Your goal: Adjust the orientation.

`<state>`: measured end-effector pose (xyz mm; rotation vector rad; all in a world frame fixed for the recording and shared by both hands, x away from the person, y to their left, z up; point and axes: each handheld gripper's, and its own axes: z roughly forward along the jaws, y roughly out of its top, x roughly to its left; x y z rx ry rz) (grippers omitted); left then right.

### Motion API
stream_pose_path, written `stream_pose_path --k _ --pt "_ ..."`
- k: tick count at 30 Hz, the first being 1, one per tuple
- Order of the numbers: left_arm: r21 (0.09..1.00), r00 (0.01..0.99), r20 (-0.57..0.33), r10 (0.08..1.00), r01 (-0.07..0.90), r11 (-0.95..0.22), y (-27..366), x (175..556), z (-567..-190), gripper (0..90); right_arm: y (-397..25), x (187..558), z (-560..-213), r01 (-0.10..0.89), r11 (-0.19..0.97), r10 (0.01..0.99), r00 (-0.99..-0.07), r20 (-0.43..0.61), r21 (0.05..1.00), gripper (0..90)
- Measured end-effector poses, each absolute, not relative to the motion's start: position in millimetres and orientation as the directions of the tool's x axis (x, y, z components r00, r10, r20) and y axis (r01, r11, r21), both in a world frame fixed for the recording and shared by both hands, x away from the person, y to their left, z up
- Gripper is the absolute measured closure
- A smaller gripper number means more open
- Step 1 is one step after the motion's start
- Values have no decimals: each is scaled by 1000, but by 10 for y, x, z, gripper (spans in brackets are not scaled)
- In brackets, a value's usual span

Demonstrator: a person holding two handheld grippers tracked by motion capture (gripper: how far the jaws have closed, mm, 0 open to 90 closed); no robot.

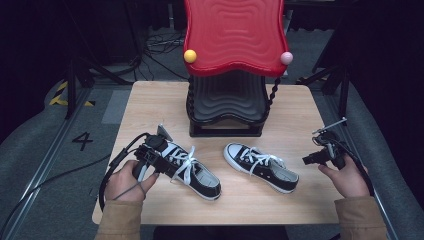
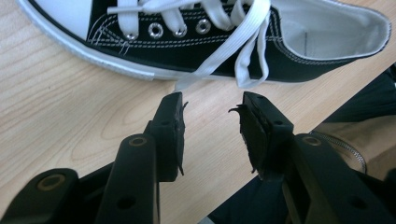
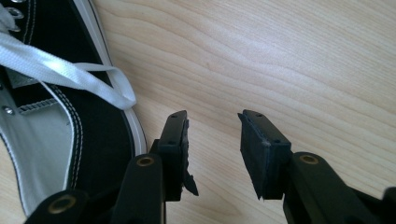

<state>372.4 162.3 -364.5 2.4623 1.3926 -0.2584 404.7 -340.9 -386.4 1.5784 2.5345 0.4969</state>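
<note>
The left gripper [image 2: 212, 105] is held open beside the left shoe [image 1: 192, 170]. The right gripper [image 3: 212, 123] is held open, empty, right of the right shoe [image 1: 260, 167] on the table [image 1: 150, 105].

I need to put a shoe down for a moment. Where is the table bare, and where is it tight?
Bare wood lies on the table left of the rack, right of it, and along the near edge right of the left shoe. It is tight between the left shoe and the right shoe, and around the left gripper.
</note>
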Motion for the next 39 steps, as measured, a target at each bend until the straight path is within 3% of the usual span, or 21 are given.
stream_pose_path --k 25,39 --pt "249 675 -338 656 736 -629 894 3662 -3527 582 -3578 3946 -3898 876 349 911 -400 99 334 543" --pt "227 686 -376 623 720 -656 609 3641 -3652 584 -3531 3964 -3929 873 362 906 -412 96 326 531"
